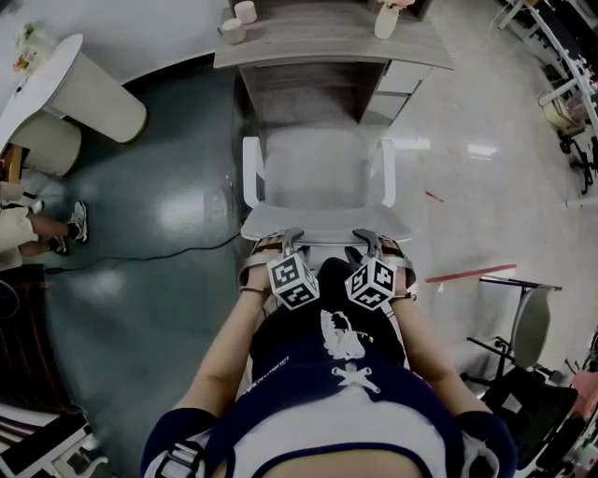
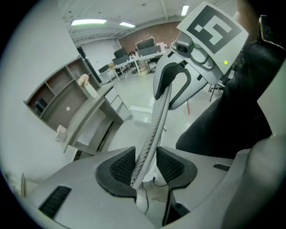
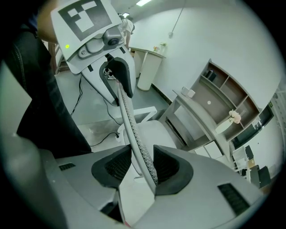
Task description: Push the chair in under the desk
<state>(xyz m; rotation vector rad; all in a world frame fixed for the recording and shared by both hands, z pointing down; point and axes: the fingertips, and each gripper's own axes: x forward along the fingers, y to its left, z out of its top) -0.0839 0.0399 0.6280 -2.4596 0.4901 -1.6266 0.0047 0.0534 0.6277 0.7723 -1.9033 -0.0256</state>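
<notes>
Your chair (image 1: 322, 177) is a pale grey office chair with a thin mesh backrest (image 1: 322, 224) and two white armrests (image 1: 250, 173), standing upright and squarely facing the desk (image 1: 308, 42). The desk has a grey wood-grain top and drawers on one side. The seat's front edge is near the desk's open kneehole, and the backrest lies well out from it.

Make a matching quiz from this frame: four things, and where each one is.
1. chair backrest
2. cups
3. vase
4. cable

a. desk top, right end
b. on the floor
c. between the jaws of left gripper and right gripper
d. desk top, left end

Pairs: 1-c, 2-d, 3-a, 4-b
</notes>
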